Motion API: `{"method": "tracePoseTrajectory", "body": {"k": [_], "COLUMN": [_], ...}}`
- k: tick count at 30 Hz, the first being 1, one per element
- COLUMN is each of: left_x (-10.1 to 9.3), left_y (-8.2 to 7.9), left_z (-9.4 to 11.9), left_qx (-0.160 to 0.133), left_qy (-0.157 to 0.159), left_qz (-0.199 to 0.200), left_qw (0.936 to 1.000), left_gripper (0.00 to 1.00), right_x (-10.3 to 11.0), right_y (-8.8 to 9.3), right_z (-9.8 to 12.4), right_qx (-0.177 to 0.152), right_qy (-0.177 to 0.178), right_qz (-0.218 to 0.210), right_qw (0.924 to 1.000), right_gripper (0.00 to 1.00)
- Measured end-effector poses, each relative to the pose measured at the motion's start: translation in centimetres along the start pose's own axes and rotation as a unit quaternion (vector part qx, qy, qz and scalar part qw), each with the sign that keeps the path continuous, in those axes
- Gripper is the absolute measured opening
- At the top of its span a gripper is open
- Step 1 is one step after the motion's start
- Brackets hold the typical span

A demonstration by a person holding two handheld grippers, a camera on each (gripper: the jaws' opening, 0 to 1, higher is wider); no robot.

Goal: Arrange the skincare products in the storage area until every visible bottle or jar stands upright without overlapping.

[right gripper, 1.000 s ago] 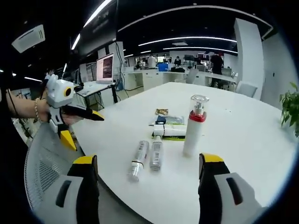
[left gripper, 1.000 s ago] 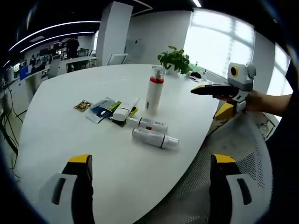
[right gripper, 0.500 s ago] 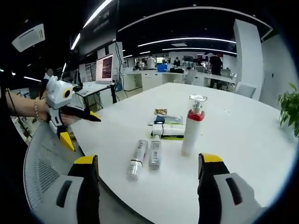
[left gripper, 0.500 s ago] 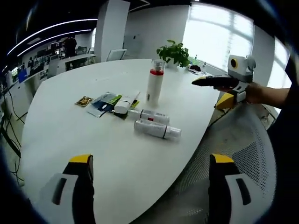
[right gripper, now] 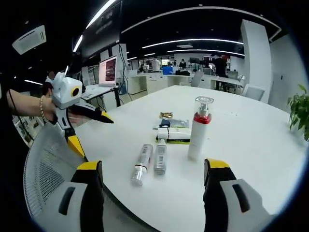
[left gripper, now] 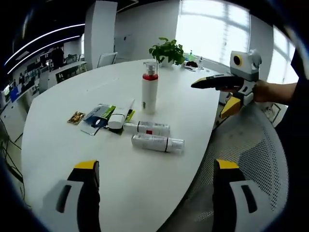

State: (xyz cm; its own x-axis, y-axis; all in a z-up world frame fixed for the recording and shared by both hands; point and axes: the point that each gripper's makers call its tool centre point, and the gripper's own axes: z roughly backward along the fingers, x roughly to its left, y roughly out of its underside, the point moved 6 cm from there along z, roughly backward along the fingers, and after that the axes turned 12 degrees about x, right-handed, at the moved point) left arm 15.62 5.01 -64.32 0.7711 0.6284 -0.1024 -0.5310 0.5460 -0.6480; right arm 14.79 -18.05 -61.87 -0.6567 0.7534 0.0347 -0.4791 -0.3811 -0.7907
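Note:
A white pump bottle with a red collar stands upright on the round white table. In front of it two white bottles lie flat side by side, also seen as the lying bottles. A white tube rests on flat sachets. My left gripper is open and empty, short of the table edge; it appears from the side as the left gripper. My right gripper is open and empty too, and shows as the right gripper, held above the table's edge.
A small brown sachet lies beyond the tube. A potted plant stands at the far edge. A grey mesh chair sits against the table's near rim. Desks and monitors fill the room behind.
The left gripper has swung in closer over the table edge. The right gripper has hardly moved. The bottles, tube and sachets lie as before.

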Motion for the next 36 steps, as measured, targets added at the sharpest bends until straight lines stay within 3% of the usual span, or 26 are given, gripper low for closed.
{"method": "tracePoseTrajectory", "body": {"k": [10,17,28,36], "left_x": [0.0,0.2,0.5,0.8], "left_y": [1.0,1.6,1.8,2.1], "left_z": [-0.5,-0.5,-0.7,-1.0], "left_qx": [-0.012,-0.018,-0.039,-0.046], "left_qy": [0.006,0.005,0.003,0.008], "left_qz": [0.022,0.037,0.059,0.067], "left_qw": [0.9997,0.9991,0.9975,0.9966], "left_gripper": [0.90,0.90,0.88,0.86], "right_x": [-0.9,-0.9,-1.3,-2.0], "right_y": [0.0,-0.4,-1.9,-1.3], "right_z": [-1.1,-2.3,-6.3,-9.6], "right_qx": [0.016,0.041,0.090,0.131], "right_qy": [-0.006,-0.013,-0.022,-0.020], "right_qz": [-0.023,-0.007,0.039,0.046], "right_qw": [0.9996,0.9991,0.9949,0.9901], "right_gripper": [0.81,0.76,0.63,0.50]}}
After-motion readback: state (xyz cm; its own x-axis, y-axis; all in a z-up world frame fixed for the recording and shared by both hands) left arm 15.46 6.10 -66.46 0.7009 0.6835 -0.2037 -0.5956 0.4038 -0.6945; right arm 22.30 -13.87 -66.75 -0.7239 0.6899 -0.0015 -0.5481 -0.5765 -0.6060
